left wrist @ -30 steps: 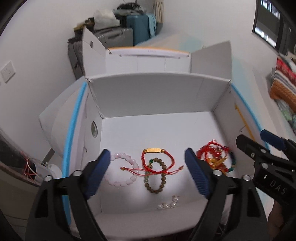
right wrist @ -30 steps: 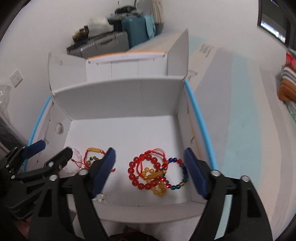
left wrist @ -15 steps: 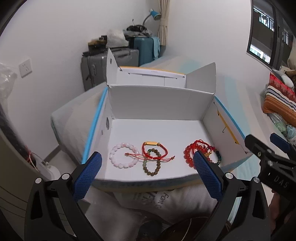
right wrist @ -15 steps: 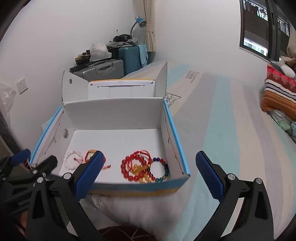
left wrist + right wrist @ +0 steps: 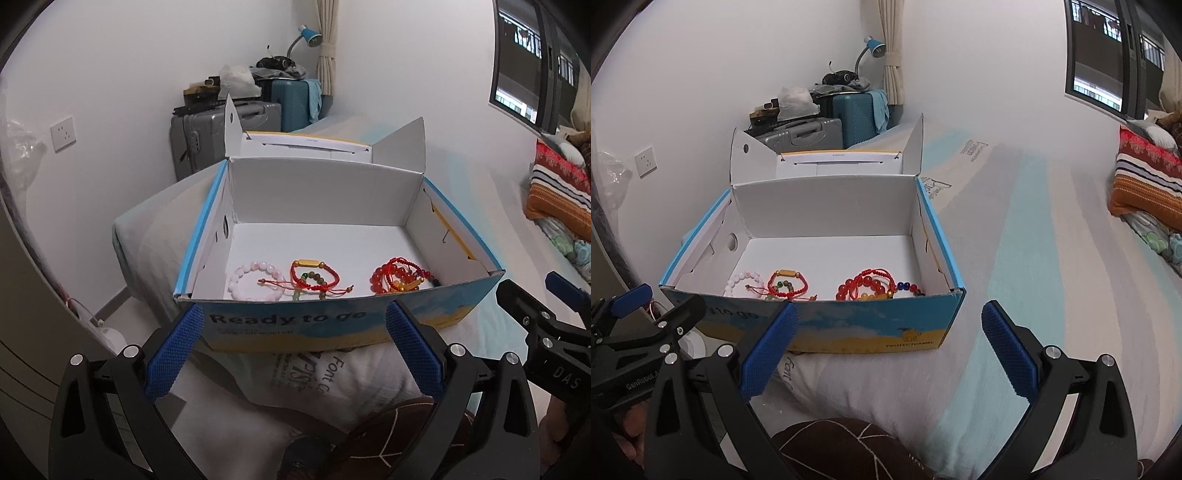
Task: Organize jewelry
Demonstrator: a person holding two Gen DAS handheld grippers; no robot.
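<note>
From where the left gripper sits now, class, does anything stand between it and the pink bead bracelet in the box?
Yes. The box's near wall, printed "Ready to go", rises between the open left gripper and the pink bead bracelet, which lies on the floor just behind it. Above the rim, nothing visible blocks the way.

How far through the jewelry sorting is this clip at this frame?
Looks nearly finished. Done: the pink bead bracelet, the red cord bracelet with a gold bar and the heap of red and amber bead bracelets lie inside the open blue and white cardboard box. In hand: nothing; the left gripper and right gripper are open and empty, outside the box. Left: perhaps untangling the heap or closing the lid.
</note>
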